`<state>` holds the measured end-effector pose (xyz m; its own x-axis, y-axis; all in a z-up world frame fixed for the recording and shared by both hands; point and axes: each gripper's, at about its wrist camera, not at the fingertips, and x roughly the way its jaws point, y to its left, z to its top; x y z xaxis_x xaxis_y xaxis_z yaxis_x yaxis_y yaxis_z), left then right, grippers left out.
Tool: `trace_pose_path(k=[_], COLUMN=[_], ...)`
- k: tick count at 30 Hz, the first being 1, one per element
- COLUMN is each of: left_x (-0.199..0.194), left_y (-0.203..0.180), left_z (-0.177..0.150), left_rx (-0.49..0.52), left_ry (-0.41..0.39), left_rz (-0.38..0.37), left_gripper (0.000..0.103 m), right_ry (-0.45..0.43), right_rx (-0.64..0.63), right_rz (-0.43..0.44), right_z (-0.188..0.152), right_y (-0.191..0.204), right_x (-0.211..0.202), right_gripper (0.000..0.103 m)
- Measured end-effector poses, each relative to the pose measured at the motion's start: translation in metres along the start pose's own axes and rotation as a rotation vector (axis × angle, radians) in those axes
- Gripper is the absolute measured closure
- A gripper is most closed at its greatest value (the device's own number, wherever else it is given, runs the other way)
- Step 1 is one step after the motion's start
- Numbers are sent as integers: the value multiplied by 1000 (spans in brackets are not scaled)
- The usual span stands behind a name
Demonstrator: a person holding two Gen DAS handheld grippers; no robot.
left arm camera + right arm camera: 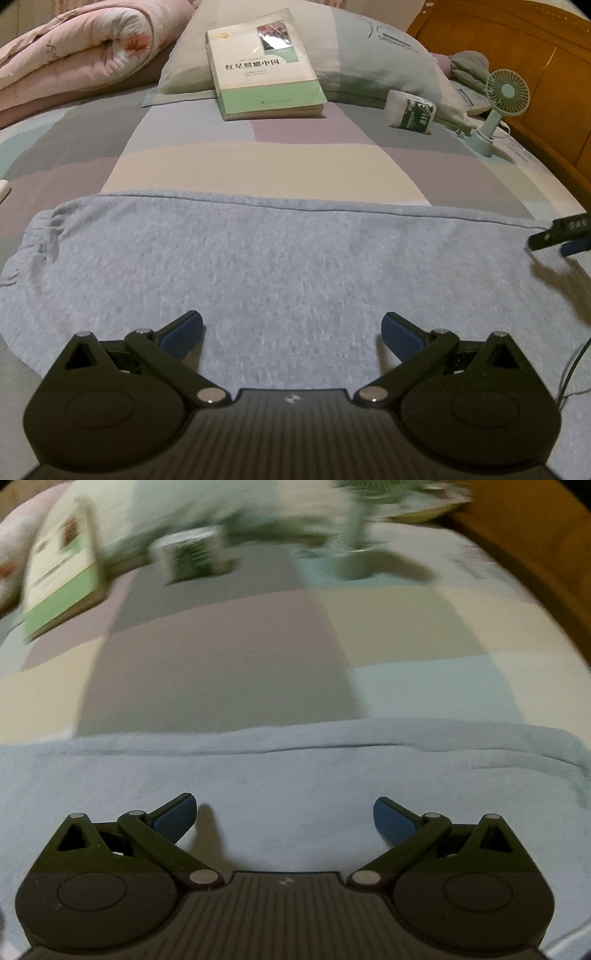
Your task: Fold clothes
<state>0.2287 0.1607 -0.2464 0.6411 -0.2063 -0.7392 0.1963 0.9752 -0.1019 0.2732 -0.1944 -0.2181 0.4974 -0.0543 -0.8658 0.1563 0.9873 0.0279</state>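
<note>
A light blue garment point(280, 258) lies flat across the patchwork bed sheet point(258, 166), its gathered waistband at the left. My left gripper point(291, 332) is open and empty, low over the garment's near part. My right gripper point(284, 814) is open and empty, low over the same garment point(295, 771) near its right end. The right gripper's fingertips point(554, 234) also show at the right edge of the left wrist view. The right wrist view is blurred by motion.
A book point(262, 66) leans on a pillow point(351, 59) at the back. A white tube point(410, 110) and a small green fan point(498, 107) stand at the back right. A rolled pink quilt point(74, 48) lies back left. A wooden headboard point(517, 44) runs along the right.
</note>
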Motion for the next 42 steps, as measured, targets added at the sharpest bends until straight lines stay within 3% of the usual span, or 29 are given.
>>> trace_pose_path(k=[6, 12, 15, 20, 27, 32, 34, 39, 42], left_x=[-6, -4, -3, -3, -3, 11, 11, 2, -4], left_y=[-1, -5, -6, -6, -28, -30, -21, 19, 22], left_z=[2, 2, 1, 2, -2, -6, -5, 0, 3], left_rx=[-1, 14, 20, 17, 79, 80, 69, -71, -85], left_ry=[-18, -17, -13, -16, -22, 25, 27, 9, -3], left_rz=[3, 6, 12, 23, -34, -81, -69, -7, 72], left_gripper=[1, 1, 1, 1, 1, 1, 1, 1, 1], right_ry=[51, 89, 20, 4, -10, -24, -25, -36, -43], right_rx=[52, 89, 126, 199, 159, 109, 77, -13, -41], right_rz=[21, -75, -83, -104, -19, 50, 72, 89, 93], right_z=[-12, -19, -13, 3, -15, -27, -30, -36, -37], right_y=[-46, -82, -98, -117, -101, -73, -59, -35, -32], right_x=[-24, 4, 12, 9, -34, -50, -54, -66, -72], right_gripper=[0, 0, 0, 0, 0, 0, 0, 0, 0])
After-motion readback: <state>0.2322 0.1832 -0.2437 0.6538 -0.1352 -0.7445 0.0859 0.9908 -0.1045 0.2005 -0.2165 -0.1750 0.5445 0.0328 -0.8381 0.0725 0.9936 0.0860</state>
